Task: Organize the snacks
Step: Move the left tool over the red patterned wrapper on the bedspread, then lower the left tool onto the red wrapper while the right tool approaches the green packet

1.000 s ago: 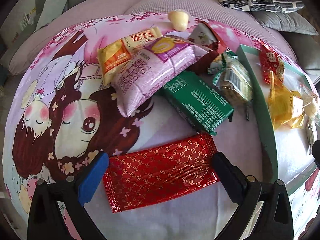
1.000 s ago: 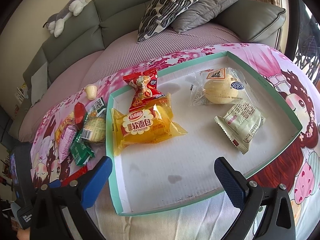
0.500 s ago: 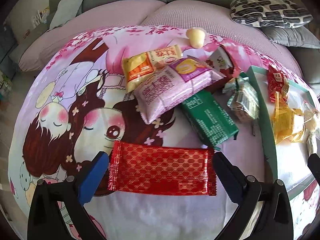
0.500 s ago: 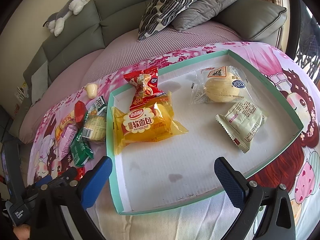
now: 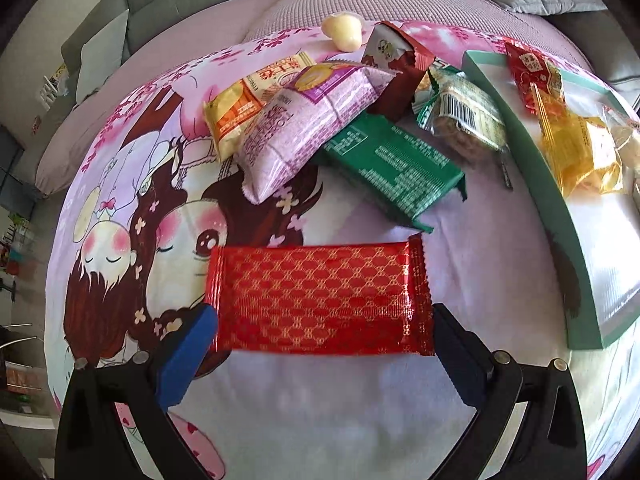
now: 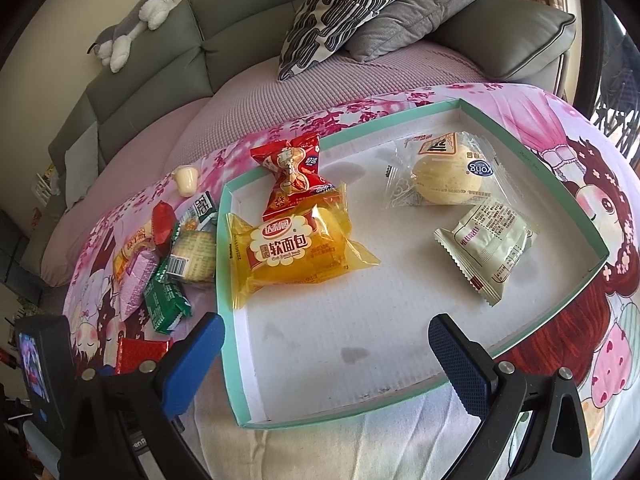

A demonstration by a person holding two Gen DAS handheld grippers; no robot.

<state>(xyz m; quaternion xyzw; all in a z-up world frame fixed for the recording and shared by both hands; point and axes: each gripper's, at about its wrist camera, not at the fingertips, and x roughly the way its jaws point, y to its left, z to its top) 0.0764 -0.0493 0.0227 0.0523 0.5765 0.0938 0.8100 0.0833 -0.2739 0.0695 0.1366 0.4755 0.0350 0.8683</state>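
Observation:
A red gold-patterned snack packet (image 5: 320,298) lies flat on the cartoon-print cloth, between the open fingers of my left gripper (image 5: 320,344), its lower edge level with the tips. Behind it lie a green packet (image 5: 394,170), a lilac packet (image 5: 308,120), an orange packet (image 5: 240,114) and a clear-wrapped cake (image 5: 464,116). My right gripper (image 6: 326,344) is open and empty over the near part of the green-rimmed white tray (image 6: 230,320), which holds a yellow bread pack (image 6: 288,248), a red candy pack (image 6: 294,178), a round bun (image 6: 448,176) and a pale green packet (image 6: 490,248).
A small cream jelly cup (image 5: 343,31) sits at the cloth's far edge. The tray's green wall (image 5: 556,208) stands to the right of the loose snacks. A grey sofa with a patterned cushion (image 6: 340,12) and a plush toy (image 6: 132,20) is behind.
My left gripper has swung around and closed in on the red packet, which now lies square between its fingers. The right gripper has hardly moved.

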